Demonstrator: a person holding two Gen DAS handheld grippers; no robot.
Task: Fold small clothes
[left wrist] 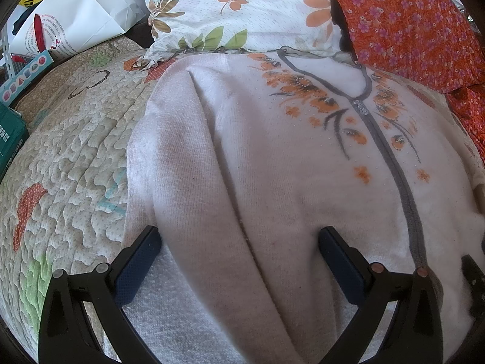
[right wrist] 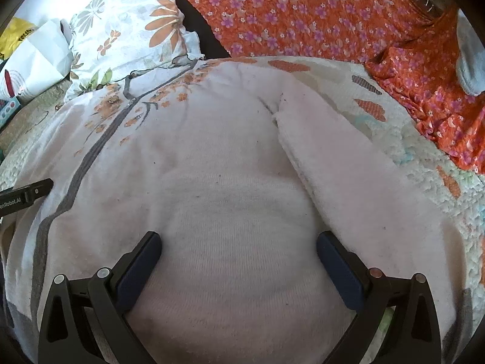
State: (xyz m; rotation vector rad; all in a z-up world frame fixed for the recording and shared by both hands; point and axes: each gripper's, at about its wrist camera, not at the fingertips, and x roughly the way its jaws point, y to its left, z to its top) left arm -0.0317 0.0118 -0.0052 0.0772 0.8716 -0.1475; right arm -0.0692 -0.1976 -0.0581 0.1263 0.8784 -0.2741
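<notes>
Below, a pale cardigan (left wrist: 242, 157) with orange flower print and a grey zip band (left wrist: 394, 163) lay spread flat on a quilted bed (left wrist: 60, 163). We held the left claw (left wrist: 239, 239) with its jaws wide apart over one folded-in sleeve; the right claw (right wrist: 239, 242) hung likewise spread over the garment's other half, gripping nothing. Ahead of both claws lay a floral pillow (left wrist: 242, 9) and orange flowered cloth (right wrist: 303, 15).
</notes>
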